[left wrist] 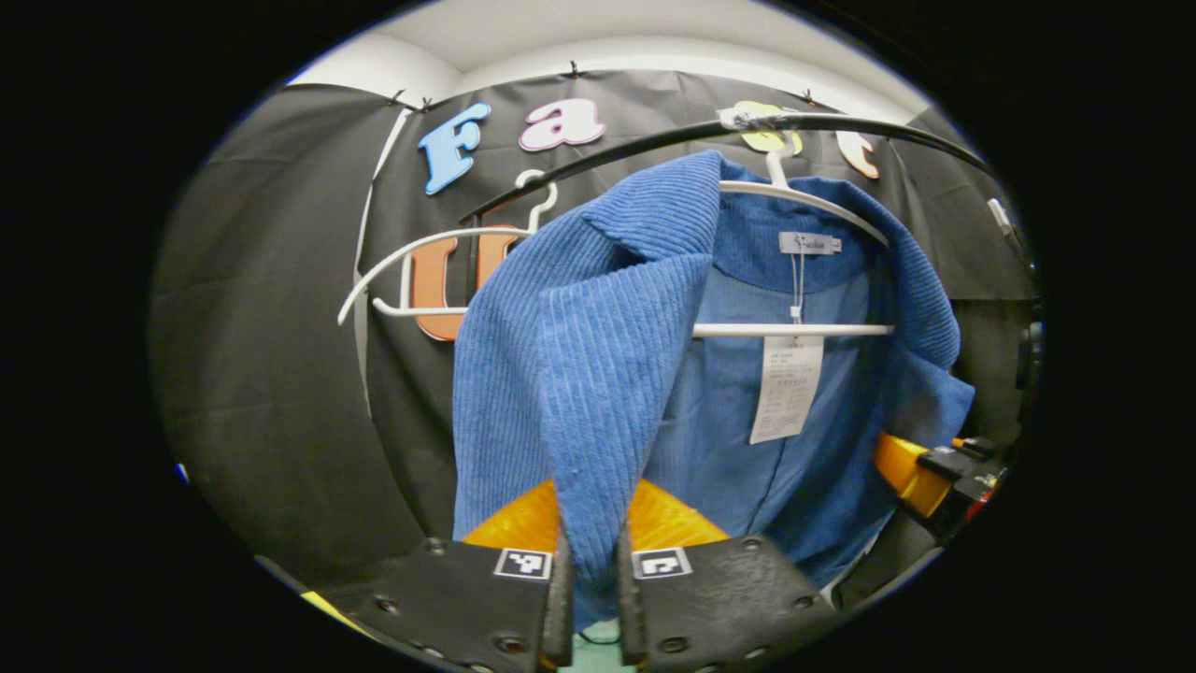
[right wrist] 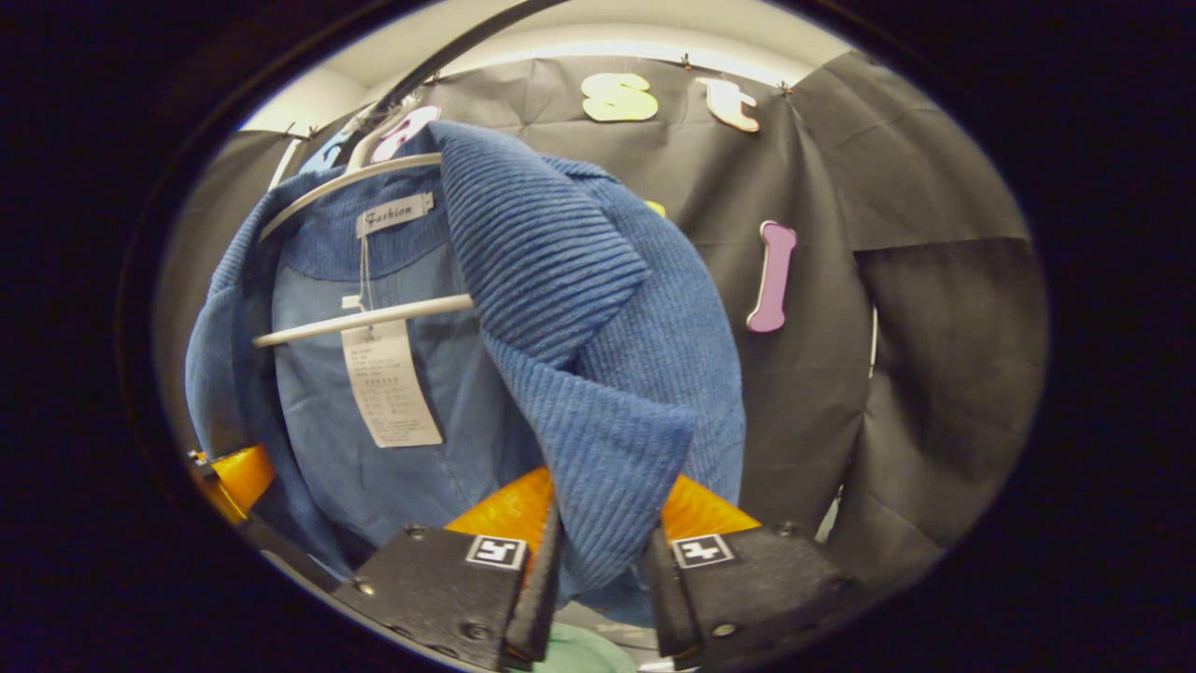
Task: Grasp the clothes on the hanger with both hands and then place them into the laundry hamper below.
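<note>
Your left gripper (left wrist: 590,570) has its jaws drawn close, pinching the front edge of the blue jacket (left wrist: 579,374); the ribbed cloth runs down between them. Your right gripper (right wrist: 598,561) stands a little wider, the jacket's other lapel between its jaws; both fingers appear to touch the cloth, though the hold looks looser.

Just above the jaws: both lapels rise to the collar. In the left gripper view, the other gripper (left wrist: 934,472) shows low, beyond the jacket's far edge.

Behind the lapels: thin lining and a paper tag (left wrist: 787,388) hanging from the neck.

Farther up: the jacket sits on a white hanger (left wrist: 794,329), hooked on a dark rail (left wrist: 654,145). An empty hanger (left wrist: 420,271) hangs beside it.

Handling, as a judgement: corduroy, soft, limp, moderately light, not slippery. It will sag and bunch once off the hanger. Holds on the thick lapel edges look sound; avoid the lining and tag. Lift the shoulders clear of the hanger ends before lowering. The hamper's position below cannot be told.
</note>
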